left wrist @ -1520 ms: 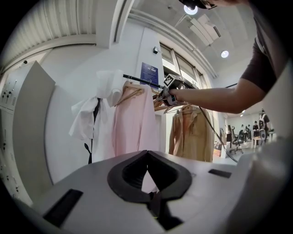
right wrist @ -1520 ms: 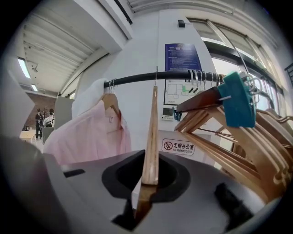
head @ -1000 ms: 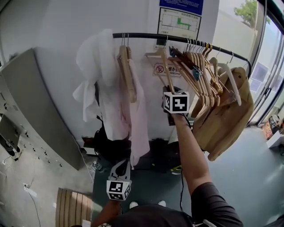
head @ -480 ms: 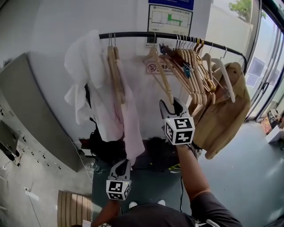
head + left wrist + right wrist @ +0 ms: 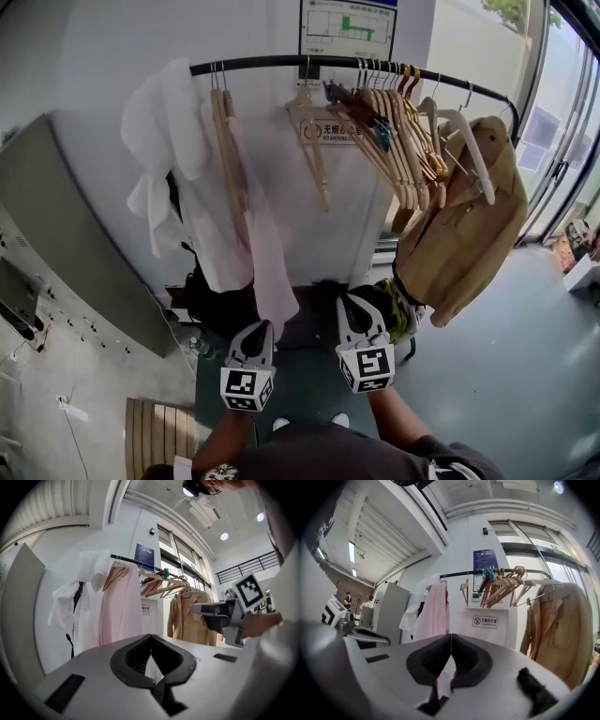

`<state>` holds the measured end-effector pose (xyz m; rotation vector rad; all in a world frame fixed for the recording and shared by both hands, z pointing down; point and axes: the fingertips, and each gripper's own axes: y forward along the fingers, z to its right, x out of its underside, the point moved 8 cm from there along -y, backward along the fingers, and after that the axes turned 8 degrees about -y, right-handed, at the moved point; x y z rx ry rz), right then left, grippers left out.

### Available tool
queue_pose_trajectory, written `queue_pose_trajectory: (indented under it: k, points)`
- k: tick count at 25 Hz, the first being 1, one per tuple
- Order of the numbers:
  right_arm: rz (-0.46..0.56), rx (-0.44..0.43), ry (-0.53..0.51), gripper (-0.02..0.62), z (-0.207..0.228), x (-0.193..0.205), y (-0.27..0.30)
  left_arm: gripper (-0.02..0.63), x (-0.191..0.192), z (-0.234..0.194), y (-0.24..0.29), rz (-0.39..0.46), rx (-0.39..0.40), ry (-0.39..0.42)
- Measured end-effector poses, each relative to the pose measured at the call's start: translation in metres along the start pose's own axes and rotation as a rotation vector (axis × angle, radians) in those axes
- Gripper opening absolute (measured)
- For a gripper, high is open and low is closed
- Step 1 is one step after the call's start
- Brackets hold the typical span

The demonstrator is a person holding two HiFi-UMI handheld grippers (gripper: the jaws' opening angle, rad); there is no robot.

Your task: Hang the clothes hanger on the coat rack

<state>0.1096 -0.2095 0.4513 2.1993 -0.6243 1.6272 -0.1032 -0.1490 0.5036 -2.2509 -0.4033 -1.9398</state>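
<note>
The black coat rack bar (image 5: pixel 281 62) runs across the top of the head view. A single bare wooden hanger (image 5: pixel 314 141) hangs on it by itself, between a pink garment (image 5: pixel 267 244) and a bunch of wooden hangers (image 5: pixel 394 131). My right gripper (image 5: pixel 349 300) is low, far below that hanger and apart from it. Its jaws are closing with nothing between them, and the tips meet in the right gripper view (image 5: pixel 451 636). My left gripper (image 5: pixel 254 328) is beside it, shut and empty (image 5: pixel 151 635). Both point level at the rack.
A tan jacket (image 5: pixel 459 225) hangs at the bar's right end and a white garment (image 5: pixel 164 159) at its left. Dark bags (image 5: pixel 220 309) lie on the floor under the rack. A grey cabinet (image 5: pixel 66 234) stands left, glass doors (image 5: pixel 562 159) right, a slatted board (image 5: pixel 155 436) below left.
My right gripper came down from the single hanger's lower end to beside the left gripper; its jaws stood open midway and are now together. The hanger stays on the bar.
</note>
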Motion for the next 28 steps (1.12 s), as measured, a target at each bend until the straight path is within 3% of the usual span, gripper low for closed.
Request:
queue_pose_trajectory:
  k: [4, 8, 21, 28]
  points:
    - [-0.015, 0.042, 0.029, 0.015, -0.016, 0.02, -0.019, 0.009, 0.0, 0.006, 0.006, 0.001, 0.007, 0.001]
    - [0.004, 0.035, -0.001, 0.015, -0.026, 0.011, -0.017, 0.009, 0.001, 0.014, 0.01, 0.004, 0.017, -0.01]
    - [-0.022, 0.034, 0.036, 0.015, -0.01, 0.023, -0.022, 0.009, -0.002, 0.022, 0.014, 0.018, 0.004, 0.002]
    - [-0.032, 0.049, -0.016, 0.015, -0.009, 0.026, -0.025, 0.009, 0.001, 0.029, 0.015, 0.007, 0.011, 0.004]
